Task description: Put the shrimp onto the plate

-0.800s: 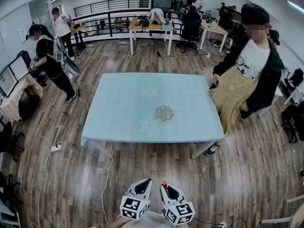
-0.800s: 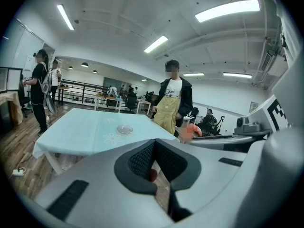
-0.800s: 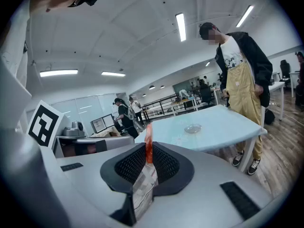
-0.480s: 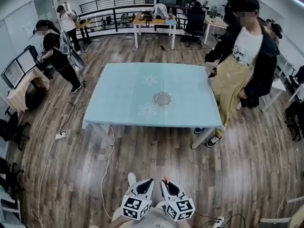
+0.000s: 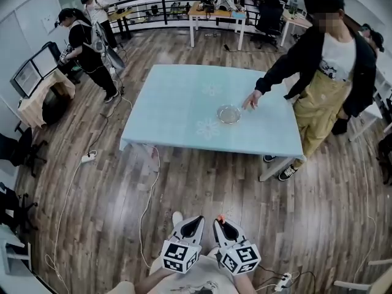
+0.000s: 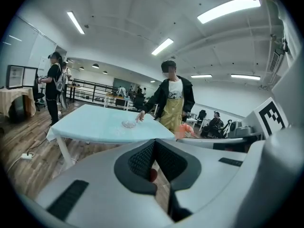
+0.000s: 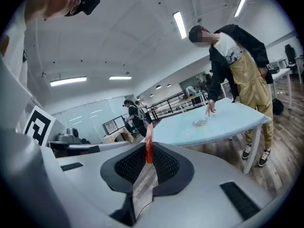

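A thin orange shrimp (image 7: 148,144) stands upright between the pads of my right gripper (image 7: 148,156), which is shut on it. In the head view the shrimp (image 5: 220,218) pokes out above the right gripper (image 5: 222,226) at the bottom edge. My left gripper (image 5: 192,225) sits beside it, and its jaws (image 6: 154,148) are closed together with nothing held. The clear glass plate (image 5: 228,114) rests on the pale blue table (image 5: 184,103), far ahead of both grippers. The left gripper view shows the plate (image 6: 128,124) small, and so does the right gripper view (image 7: 201,122).
A person in a black jacket and tan trousers (image 5: 324,60) stands at the table's right side, one hand (image 5: 250,100) touching the plate's rim. Two other people (image 5: 86,48) stand at the far left. Cables (image 5: 144,195) trail over the wooden floor between me and the table.
The person beside the table has leaned in and put a hand on the plate. The head view has shifted, so the table sits further right. Both grippers hold as before.
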`<state>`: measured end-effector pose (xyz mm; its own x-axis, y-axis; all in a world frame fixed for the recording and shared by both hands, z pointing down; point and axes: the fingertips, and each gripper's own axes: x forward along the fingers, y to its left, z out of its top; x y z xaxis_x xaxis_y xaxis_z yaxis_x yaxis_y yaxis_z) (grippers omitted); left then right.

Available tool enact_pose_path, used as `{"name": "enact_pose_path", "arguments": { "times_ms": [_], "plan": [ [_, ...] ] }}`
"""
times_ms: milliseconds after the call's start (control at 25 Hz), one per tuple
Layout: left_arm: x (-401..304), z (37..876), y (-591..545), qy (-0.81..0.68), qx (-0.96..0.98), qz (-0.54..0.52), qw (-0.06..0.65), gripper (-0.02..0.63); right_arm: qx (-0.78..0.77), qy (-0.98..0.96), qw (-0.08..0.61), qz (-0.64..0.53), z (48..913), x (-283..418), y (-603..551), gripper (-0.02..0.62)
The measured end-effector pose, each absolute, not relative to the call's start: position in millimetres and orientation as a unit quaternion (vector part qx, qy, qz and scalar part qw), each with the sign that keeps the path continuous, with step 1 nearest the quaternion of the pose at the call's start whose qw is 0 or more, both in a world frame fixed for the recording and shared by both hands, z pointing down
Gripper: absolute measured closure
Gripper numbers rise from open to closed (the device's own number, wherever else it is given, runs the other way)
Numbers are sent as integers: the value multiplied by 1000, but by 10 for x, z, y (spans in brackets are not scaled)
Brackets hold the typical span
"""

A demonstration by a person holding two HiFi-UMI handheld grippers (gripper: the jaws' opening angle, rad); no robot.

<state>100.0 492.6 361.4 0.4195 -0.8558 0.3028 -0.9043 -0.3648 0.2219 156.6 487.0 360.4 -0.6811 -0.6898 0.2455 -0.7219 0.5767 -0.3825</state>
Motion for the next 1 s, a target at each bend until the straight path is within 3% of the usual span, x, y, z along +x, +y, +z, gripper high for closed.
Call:
{"name": "enact_pose_path", "arguments": {
  "times_ms": [240,560,1000],
  "plan": [
    [346,3586,4431,-528,825,54,193,598,412,-876,59,246,3638,1000,4363,534],
    [-459,3456,3715,-498,847,45,179,598,457,-858,43,231,3462,300,3667,534],
    [-869,3491,3122,-472,860,59,185,598,475,-845,37,242,3481,-124,3069,534]
  ]
}}
